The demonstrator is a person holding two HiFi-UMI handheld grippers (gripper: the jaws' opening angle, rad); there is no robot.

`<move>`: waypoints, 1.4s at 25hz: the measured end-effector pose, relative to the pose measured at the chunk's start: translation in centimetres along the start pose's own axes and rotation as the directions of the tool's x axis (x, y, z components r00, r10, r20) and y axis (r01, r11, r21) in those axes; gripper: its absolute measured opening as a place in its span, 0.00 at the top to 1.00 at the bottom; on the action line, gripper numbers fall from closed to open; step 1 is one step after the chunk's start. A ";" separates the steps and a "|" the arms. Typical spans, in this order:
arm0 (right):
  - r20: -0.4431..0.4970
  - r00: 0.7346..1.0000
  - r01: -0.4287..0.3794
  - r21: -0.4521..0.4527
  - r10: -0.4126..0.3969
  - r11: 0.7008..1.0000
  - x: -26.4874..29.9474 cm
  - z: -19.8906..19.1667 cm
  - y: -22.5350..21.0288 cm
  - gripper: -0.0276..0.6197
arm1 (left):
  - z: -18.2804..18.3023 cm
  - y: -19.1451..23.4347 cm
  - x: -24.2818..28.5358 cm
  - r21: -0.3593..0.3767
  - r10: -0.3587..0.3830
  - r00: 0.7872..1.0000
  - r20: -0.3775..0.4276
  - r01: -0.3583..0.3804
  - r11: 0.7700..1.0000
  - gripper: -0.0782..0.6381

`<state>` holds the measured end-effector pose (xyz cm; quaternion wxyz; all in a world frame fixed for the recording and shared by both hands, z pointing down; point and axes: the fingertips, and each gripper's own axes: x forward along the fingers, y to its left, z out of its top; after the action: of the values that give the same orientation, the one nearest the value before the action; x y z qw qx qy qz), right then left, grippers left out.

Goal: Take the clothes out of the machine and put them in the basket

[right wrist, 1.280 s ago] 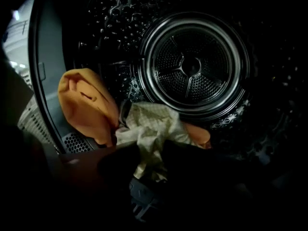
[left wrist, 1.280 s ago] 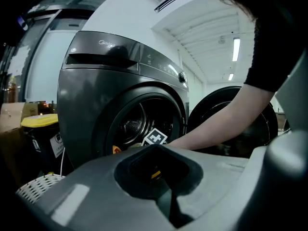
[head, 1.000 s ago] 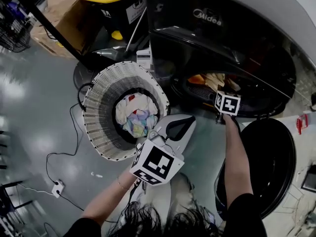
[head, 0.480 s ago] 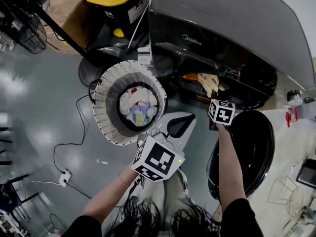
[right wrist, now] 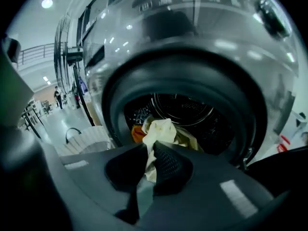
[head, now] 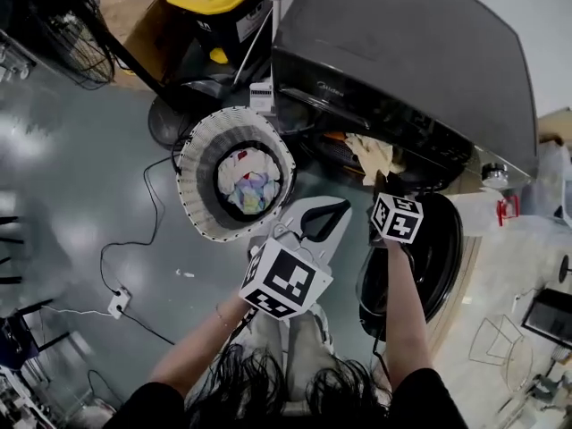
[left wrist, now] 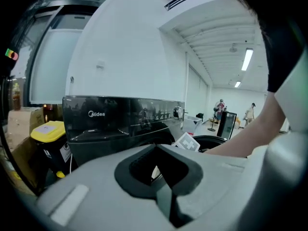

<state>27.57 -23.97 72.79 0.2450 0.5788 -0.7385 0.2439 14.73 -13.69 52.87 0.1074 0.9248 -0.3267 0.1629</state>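
Glossy grey floor point(head: 80, 195) with loose cables; a dark front-loading washing machine point(head: 402, 61) stands at its edge, door point(head: 420, 257) swung open. A white slatted basket point(head: 198, 204) sits just beside the machine's front, on the person's left; it already holds a bundle of mixed clothes point(head: 248, 181).

The right gripper point(right wrist: 147, 153) is at the drum mouth; its jaws are clamped on a fold of a cream garment point(right wrist: 161, 129), which hangs partly out over the door seal. An orange item point(right wrist: 137, 133) lies touching it, inside the drum. The left gripper point(left wrist: 157, 153) is held between basket and machine, jaws pressed together with nothing caught in them.

Handling, as judged: the cream garment is soft, limp and probably light; it will drape and trail rather than keep its shape. The present hold takes only an edge fold; a bunched, thicker part would give a surer grip. Trailing cloth may snag on the seal or drag the orange item out; lift clear before swinging over the basket rim.
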 end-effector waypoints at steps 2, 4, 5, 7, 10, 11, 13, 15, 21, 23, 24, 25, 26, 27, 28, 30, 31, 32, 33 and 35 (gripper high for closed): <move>0.017 1.000 -0.024 0.020 0.024 1.000 -1.7 1.0 0.5 0.91 | 1.2 -0.2 -0.4 0.007 0.008 1.000 -0.005 -0.008 1.000 0.89; 0.029 0.999 -0.046 0.028 0.045 0.999 -3.2 2.0 1.1 0.91 | 2.1 -0.1 -0.8 0.007 0.022 1.000 -0.007 -0.022 1.000 0.89; 0.031 0.998 -0.055 0.029 0.054 0.998 -3.9 2.4 1.4 0.91 | 2.5 -0.1 -1.1 0.010 0.029 1.000 -0.008 -0.029 1.000 0.89; 0.033 0.997 -0.071 0.035 0.070 0.997 -5.2 3.0 1.9 0.91 | 3.4 -0.1 -1.6 0.020 0.041 0.999 -0.014 -0.041 0.999 0.89; 0.032 0.996 -0.088 0.049 0.086 0.995 -7.2 3.6 1.9 0.91 | 4.7 -0.3 -2.5 0.027 0.068 0.997 -0.023 -0.067 0.997 0.89; 0.032 0.995 -0.094 0.051 0.093 0.994 -7.8 3.8 1.9 0.91 | 5.2 -0.3 -2.8 0.026 0.078 0.997 -0.022 -0.078 0.997 0.89; 0.032 0.993 -0.112 0.055 0.110 0.992 -9.1 4.2 2.0 0.91 | 6.0 -0.4 -3.5 0.020 0.100 0.995 -0.019 -0.100 0.995 0.89; 0.033 0.990 -0.140 0.056 0.139 0.989 -10.7 4.5 2.4 0.91 | 6.6 -0.7 -4.1 0.019 0.118 0.993 -0.019 -0.118 0.993 0.89; 0.048 0.965 -0.259 -0.004 0.259 0.966 -15.6 5.5 5.5 0.91 | 8.0 -2.1 -6.2 0.026 0.177 0.984 -0.023 -0.176 0.984 0.89; 0.058 0.954 -0.293 -0.030 0.294 0.956 -17.2 6.1 6.6 0.91 | 8.4 -2.6 -6.9 0.019 0.200 0.980 -0.022 -0.199 0.980 0.89; 0.066 0.949 -0.308 -0.038 0.309 0.951 -18.0 6.5 7.1 0.91 | 8.7 -2.8 -7.3 0.017 0.211 0.977 -0.020 -0.211 0.977 0.89; 0.075 0.943 -0.321 -0.045 0.323 0.946 -18.8 6.9 7.6 0.91 | 8.9 -3.1 -7.8 0.014 0.221 0.975 -0.019 -0.221 0.975 0.89; 0.085 0.938 -0.333 -0.051 0.336 0.942 -19.7 7.4 8.1 0.91 | 9.2 -3.3 -8.3 0.012 0.231 0.973 -0.018 -0.231 0.973 0.89; 0.095 0.933 -0.344 -0.057 0.348 0.937 -20.5 7.9 8.6 0.91 | 9.4 -3.6 -8.9 0.010 0.240 0.971 -0.017 -0.240 0.971 0.89; 0.106 0.927 -0.354 -0.061 0.359 0.933 -21.3 8.4 9.1 0.91 | 9.7 -3.8 -9.5 0.008 0.249 0.968 -0.015 -0.249 0.968 0.89; 0.129 0.917 -0.372 -0.066 0.378 0.926 -22.9 9.5 9.9 0.91 | 10.3 -4.3 -10.8 0.003 0.270 0.963 -0.008 -0.270 0.963 0.89; 0.143 0.911 -0.380 -0.069 0.386 0.922 -23.7 10.1 10.2 0.91 | 10.5 -4.6 -11.4 -0.002 0.280 0.960 -0.007 -0.280 0.960 0.89; 0.157 0.905 -0.388 -0.074 0.395 0.919 -24.5 10.8 10.6 0.91 | 10.7 -4.8 -12.1 -0.005 0.290 0.957 -0.006 -0.290 0.957 0.89; 0.172 0.899 -0.395 -0.081 0.403 0.915 -25.2 11.5 10.9 0.91 | 10.9 -4.9 -12.7 -0.006 0.300 0.954 -0.006 -0.300 0.954 0.89; 0.197 0.887 -0.406 -0.101 0.418 0.908 -26.4 12.8 11.7 0.91 | 11.1 -5.1 -13.9 -0.006 0.320 0.947 -0.005 -0.320 0.947 0.89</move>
<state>20.65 -10.35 45.11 0.1231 0.4246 -0.8732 0.2054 10.32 -5.28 37.02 0.0832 0.8589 -0.4728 0.1787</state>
